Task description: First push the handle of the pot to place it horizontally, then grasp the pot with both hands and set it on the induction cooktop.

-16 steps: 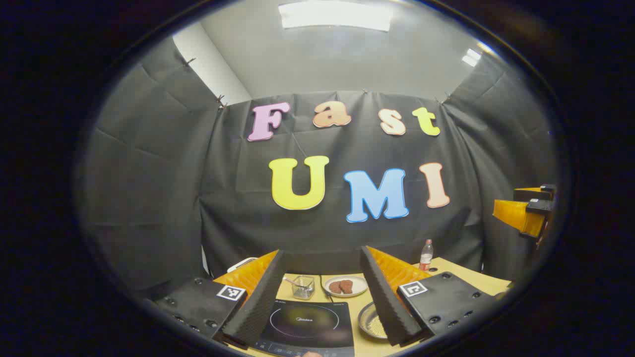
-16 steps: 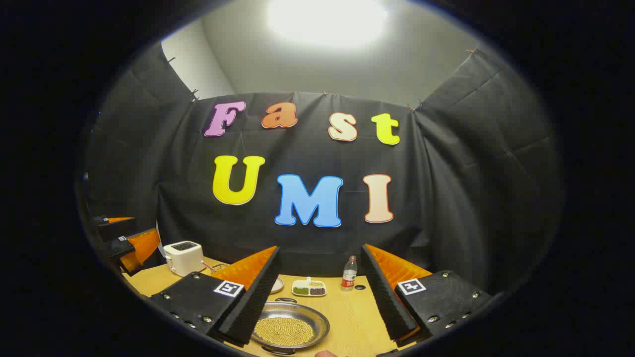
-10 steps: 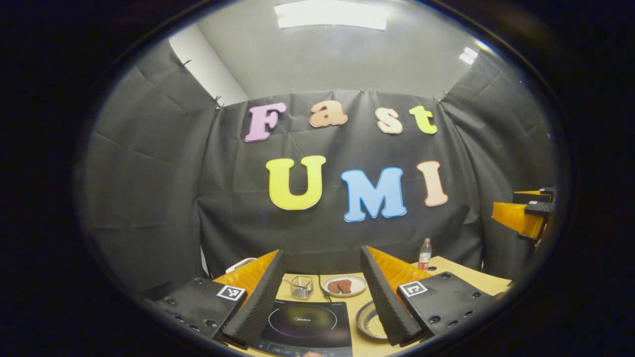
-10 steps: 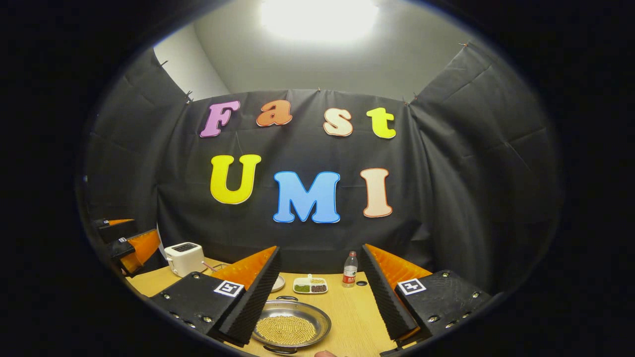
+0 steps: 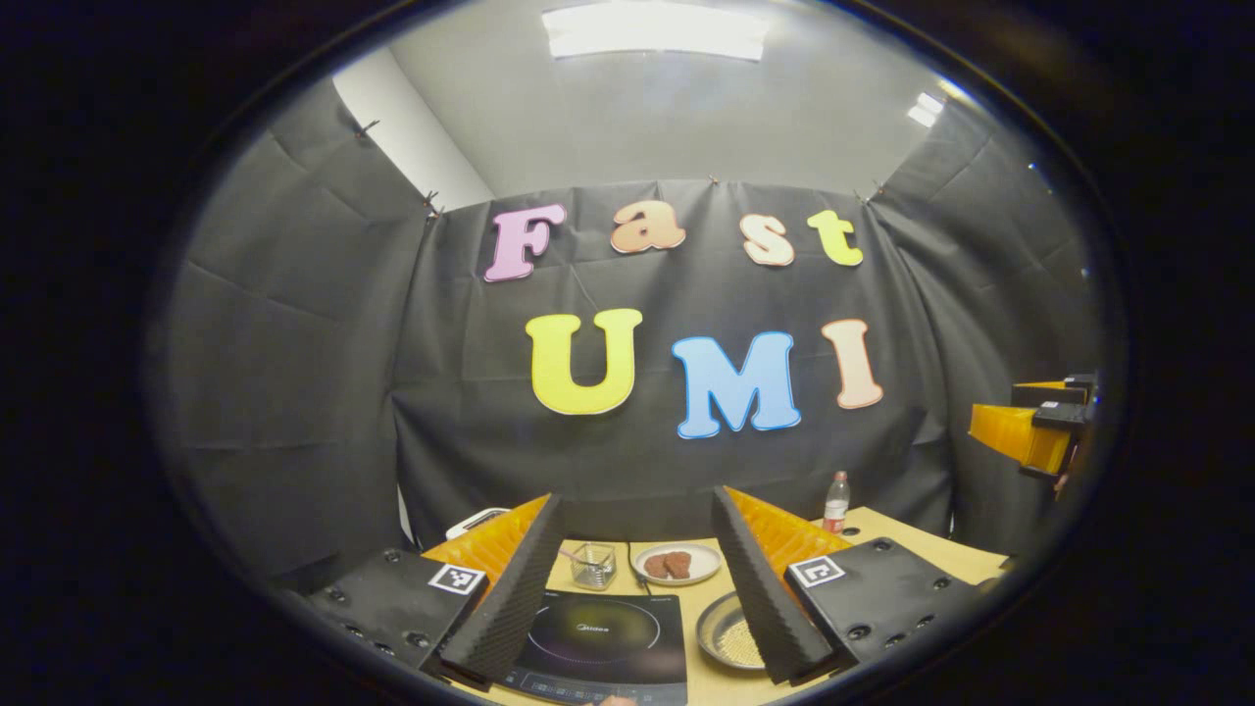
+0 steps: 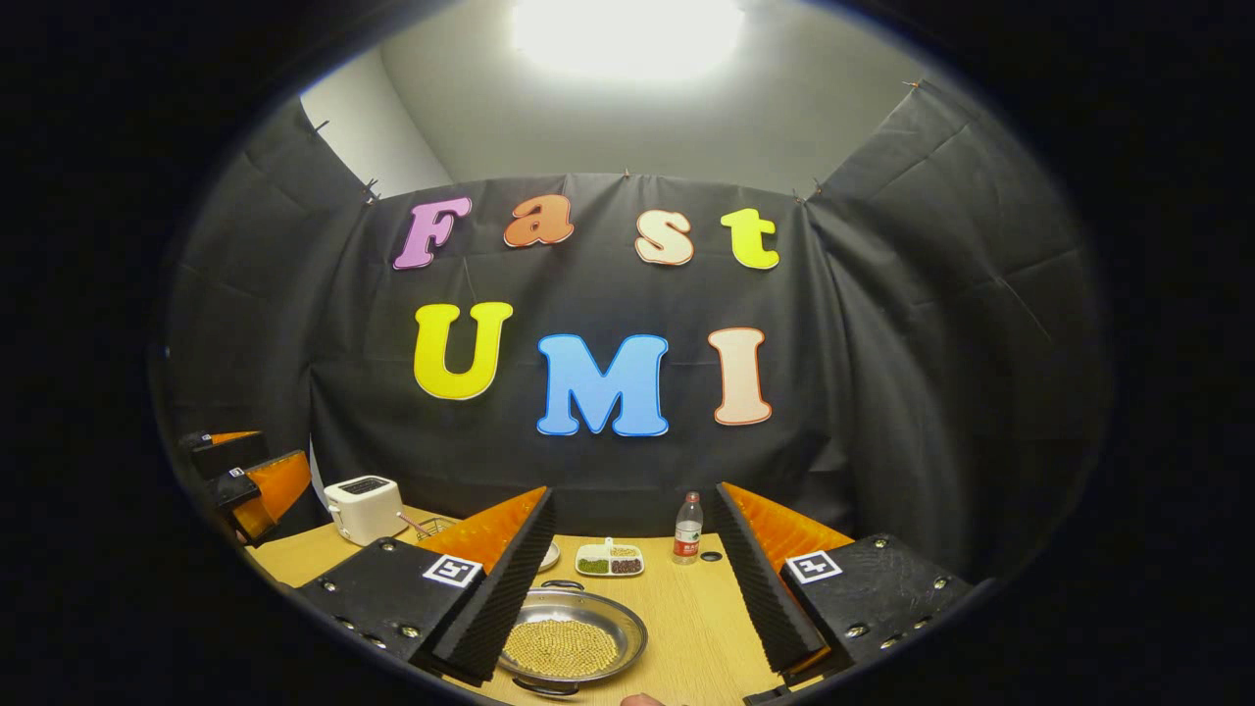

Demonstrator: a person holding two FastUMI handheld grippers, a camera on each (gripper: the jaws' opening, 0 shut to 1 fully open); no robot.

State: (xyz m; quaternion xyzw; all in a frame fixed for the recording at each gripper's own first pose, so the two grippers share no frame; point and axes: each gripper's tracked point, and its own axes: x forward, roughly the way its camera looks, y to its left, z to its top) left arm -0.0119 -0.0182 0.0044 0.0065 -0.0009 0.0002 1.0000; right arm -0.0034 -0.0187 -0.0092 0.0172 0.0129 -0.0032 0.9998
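In the left gripper view, the left gripper [image 5: 635,579] is held with fingers spread above the induction cooktop [image 5: 598,642]; the pot [image 5: 727,634] is seen beside it on the table [image 5: 912,534].

In the right gripper view, the right gripper [image 6: 635,579] is also spread, the pot [image 6: 569,642] lying below and slightly left, its handles near and far.

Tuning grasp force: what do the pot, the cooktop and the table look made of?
Shallow round silver pot: looks like bare polished metal, probably steel; its rim glints, yellowish beads inside. Flat black induction cooktop: glossy, glass-like top that mirrors the light, printed ring. Light tan table: matt wood-grain surface, solid wood or laminate, cannot tell.
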